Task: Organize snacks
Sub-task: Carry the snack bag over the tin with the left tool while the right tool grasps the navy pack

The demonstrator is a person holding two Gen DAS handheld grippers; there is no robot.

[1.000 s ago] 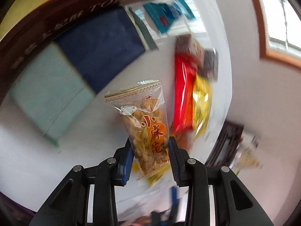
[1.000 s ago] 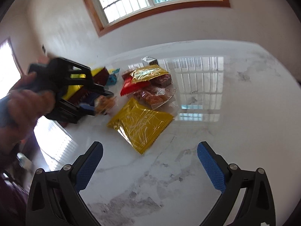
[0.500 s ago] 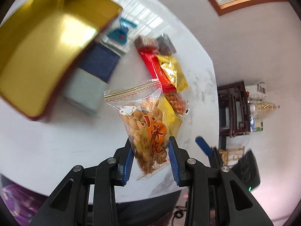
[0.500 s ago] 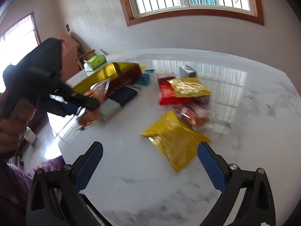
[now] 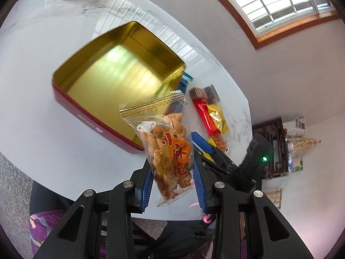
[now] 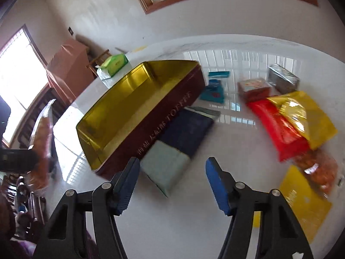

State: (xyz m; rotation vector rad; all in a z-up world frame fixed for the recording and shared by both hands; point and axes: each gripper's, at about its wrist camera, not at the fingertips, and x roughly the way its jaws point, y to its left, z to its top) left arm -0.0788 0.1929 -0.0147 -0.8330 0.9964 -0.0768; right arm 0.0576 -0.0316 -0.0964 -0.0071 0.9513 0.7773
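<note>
- The left gripper [image 5: 172,185] has its jaws pinched on the lower part of a clear snack packet [image 5: 167,144] of twisted fried-dough sticks, held upright in the air near the front corner of the open tin [image 5: 120,73].
- The step in hand looks like dropping this packet into the tin; its gold inside shows nothing in it from either view.
- To do it well, carry the packet over the red wall until it hangs above the gold floor, lower it, then let go, so it does not catch the rim or fall onto the worktop [image 5: 43,112].
- Lay it flat toward one wall, leaving room for the rest.
- The right gripper [image 6: 171,185] is empty, its jaws partly apart, above a pale green box [image 6: 166,166] beside the tin; it could steady the tin if it slides.
- Writing: the packet bears large red characters 小麻花 and smaller 香酥; a date stamp near the bottom is too broken to read surely.
- The tin's side reads "TOFFEE" after Chinese characters, blurred here.
- Other snacks lie well apart: a red packet [image 6: 278,127] under a yellow packet [image 6: 301,116].
</note>
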